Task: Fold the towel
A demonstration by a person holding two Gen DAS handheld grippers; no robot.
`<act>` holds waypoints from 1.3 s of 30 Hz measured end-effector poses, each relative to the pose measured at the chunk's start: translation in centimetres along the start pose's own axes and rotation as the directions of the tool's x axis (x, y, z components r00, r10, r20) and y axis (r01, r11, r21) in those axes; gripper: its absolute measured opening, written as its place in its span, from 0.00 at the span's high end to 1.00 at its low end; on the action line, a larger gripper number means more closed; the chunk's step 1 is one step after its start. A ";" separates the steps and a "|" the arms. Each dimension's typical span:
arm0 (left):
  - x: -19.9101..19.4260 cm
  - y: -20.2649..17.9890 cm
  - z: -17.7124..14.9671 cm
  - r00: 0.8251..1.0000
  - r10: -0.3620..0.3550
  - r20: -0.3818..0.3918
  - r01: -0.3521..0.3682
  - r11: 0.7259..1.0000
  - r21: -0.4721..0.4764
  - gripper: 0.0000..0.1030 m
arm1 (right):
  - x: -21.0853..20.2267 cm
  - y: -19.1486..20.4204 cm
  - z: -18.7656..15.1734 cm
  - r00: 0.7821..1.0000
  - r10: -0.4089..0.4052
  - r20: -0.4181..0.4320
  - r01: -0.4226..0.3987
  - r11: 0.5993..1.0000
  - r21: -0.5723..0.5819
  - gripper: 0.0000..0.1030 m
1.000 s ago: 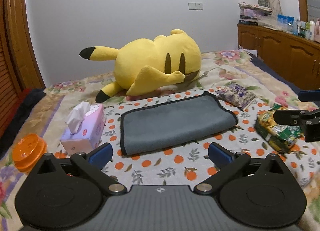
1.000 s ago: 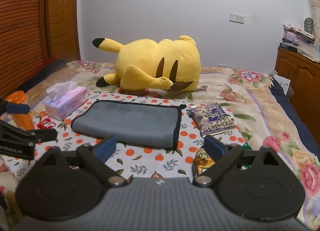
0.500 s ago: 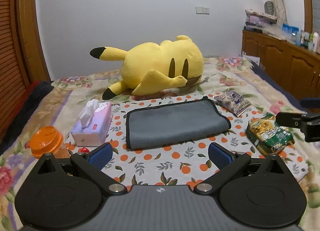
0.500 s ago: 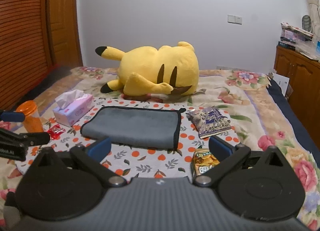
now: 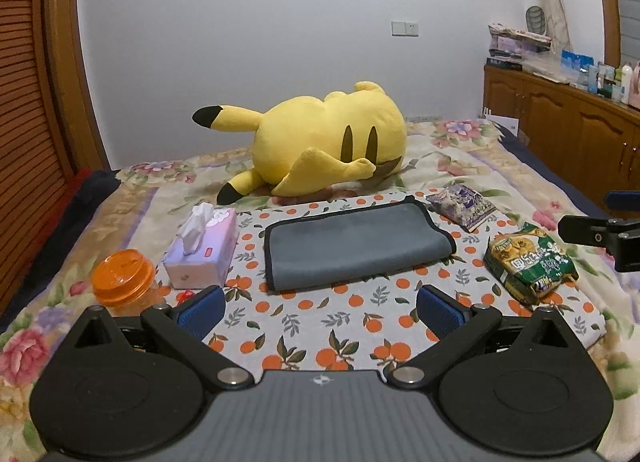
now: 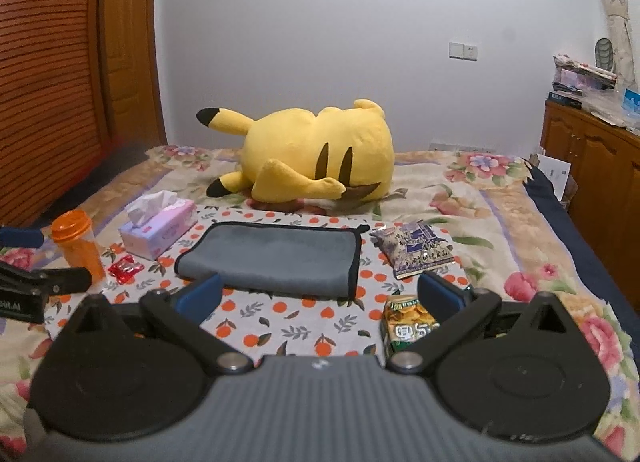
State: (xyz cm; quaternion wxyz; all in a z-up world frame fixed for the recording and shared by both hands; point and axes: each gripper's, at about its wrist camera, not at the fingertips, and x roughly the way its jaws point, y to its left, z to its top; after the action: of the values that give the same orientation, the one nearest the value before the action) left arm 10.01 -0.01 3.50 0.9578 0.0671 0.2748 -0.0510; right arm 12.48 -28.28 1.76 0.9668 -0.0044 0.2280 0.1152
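A grey towel with black edging [image 5: 354, 244] lies folded on an orange-patterned cloth [image 5: 332, 326] on the bed; it also shows in the right wrist view [image 6: 276, 256]. My left gripper [image 5: 320, 308] is open and empty, held back from the towel's near edge. My right gripper [image 6: 320, 296] is open and empty, also short of the towel. The right gripper shows at the right edge of the left wrist view [image 5: 600, 232]. The left gripper shows at the left edge of the right wrist view [image 6: 32, 282].
A yellow plush toy [image 5: 324, 145] lies behind the towel. A tissue box [image 5: 202, 250] and an orange-lidded jar [image 5: 122, 278] are to the left. A purple snack bag [image 5: 464, 205] and a green snack bag [image 5: 528, 262] are to the right. A wooden cabinet [image 5: 568, 129] stands far right.
Both grippers have pulled back and risen from the towel, so it looks smaller and farther away. The towel has not moved. Both grippers stay open.
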 end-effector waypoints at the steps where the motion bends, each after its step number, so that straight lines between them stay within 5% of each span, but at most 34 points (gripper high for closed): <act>1: -0.3 -0.1 -0.2 1.000 0.001 0.000 -0.001 1.000 0.000 0.00 | -0.2 0.0 -0.2 1.000 0.001 0.001 -0.001 1.000 0.008 0.00; 22: -5.4 -1.4 -5.2 1.000 -0.005 0.000 0.005 1.000 -0.028 0.00 | -5.9 1.7 -3.5 0.999 0.013 0.047 -0.014 1.000 0.026 0.00; 39: -5.4 -2.1 -9.0 0.999 -0.010 -0.036 0.008 0.999 -0.051 0.00 | -7.1 2.6 -6.8 1.000 0.011 0.009 -0.011 1.000 0.007 0.00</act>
State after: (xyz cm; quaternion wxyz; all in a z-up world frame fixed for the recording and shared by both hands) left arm 0.52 -0.34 -1.36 0.9539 0.0423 0.2935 -0.0472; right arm 2.68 -27.69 -1.08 0.9672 0.0011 0.2239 0.1198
